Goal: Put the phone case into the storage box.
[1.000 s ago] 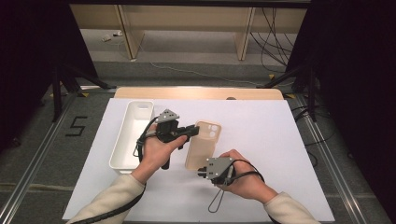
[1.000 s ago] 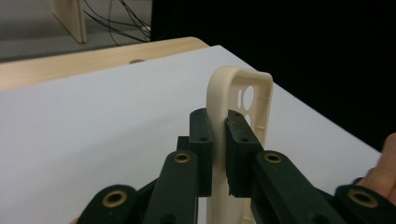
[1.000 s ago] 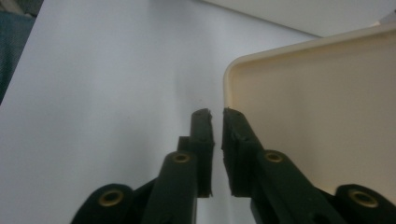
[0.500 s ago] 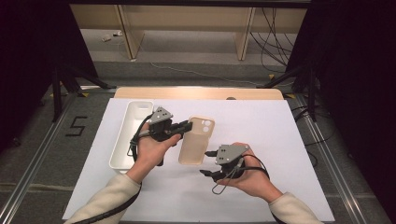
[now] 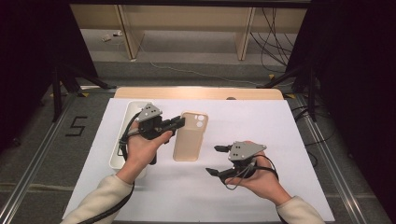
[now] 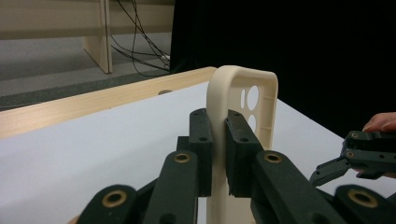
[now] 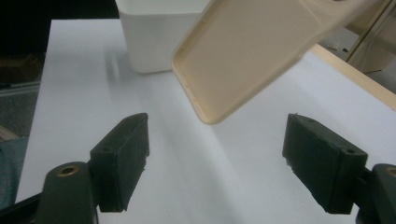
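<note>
Right gripper [image 5: 215,160], nearest person, hovering low over white table cover [image 5: 299,140]; jaws standing wide apart, having just been opening, nothing between them. Beige phone case [image 5: 189,135] hanging just beyond its jaws, clear of cover, open hollow side facing right gripper view. Left gripper [image 5: 181,121] clamping case's long edge near camera cutouts, pads [image 6: 237,144] pressing rim from both sides. White rectangular bin [image 5: 122,140] sitting just beside left hand [image 5: 142,147]. Wooden table edge [image 5: 201,92] running farthest back.
</note>
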Available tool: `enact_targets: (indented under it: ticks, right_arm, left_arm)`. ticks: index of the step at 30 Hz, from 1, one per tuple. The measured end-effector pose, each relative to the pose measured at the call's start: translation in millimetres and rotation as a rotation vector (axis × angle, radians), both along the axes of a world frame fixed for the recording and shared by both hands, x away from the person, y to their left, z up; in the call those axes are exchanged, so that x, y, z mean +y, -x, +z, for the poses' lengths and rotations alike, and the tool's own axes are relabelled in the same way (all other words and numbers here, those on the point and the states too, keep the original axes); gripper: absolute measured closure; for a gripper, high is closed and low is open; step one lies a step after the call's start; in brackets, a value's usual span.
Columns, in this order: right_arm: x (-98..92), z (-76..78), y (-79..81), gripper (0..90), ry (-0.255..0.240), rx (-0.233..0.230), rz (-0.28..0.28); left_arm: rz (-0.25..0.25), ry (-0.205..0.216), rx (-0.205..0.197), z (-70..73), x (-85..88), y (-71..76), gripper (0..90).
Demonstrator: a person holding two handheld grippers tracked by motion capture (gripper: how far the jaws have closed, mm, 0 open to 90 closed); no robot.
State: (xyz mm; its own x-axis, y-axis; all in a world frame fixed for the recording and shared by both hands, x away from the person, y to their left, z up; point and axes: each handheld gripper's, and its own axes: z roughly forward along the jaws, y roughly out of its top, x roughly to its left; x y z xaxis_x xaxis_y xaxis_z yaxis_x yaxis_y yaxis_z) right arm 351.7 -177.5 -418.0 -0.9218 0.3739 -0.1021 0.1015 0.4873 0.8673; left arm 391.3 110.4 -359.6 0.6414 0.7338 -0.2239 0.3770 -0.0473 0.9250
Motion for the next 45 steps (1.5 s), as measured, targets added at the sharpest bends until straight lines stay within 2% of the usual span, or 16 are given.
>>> enact_targets:
  ticks: [11,12,13,21,26,45]
  right_arm:
    - [-26.6,3.1,2.0,20.1,-0.069,0.011,-0.067]
    - [-28.6,3.0,2.1,19.9,-0.077,0.014,-0.072]
    - [-31.0,3.0,2.1,19.8,-0.083,0.013,-0.079]
    - [-43.4,1.7,2.2,19.0,-0.096,0.012,-0.115]
    - [-50.4,1.9,2.6,18.9,-0.101,0.01,-0.139]
    - [-69.0,0.3,3.7,18.6,-0.12,0.002,-0.193]
  left_arm:
    - [0.032,0.014,-0.013,8.4,15.2,4.5,82.3]
    - [0.026,0.008,-0.037,9.1,17.4,2.9,82.4]
    - [0.027,0.006,-0.038,9.6,18.5,2.9,82.4]
    - [0.065,0.014,-0.026,15.0,30.4,4.2,82.3]
    - [0.079,0.004,-0.033,16.6,36.6,3.4,82.4]
    - [0.117,0.019,-0.052,27.5,56.1,2.5,82.3]
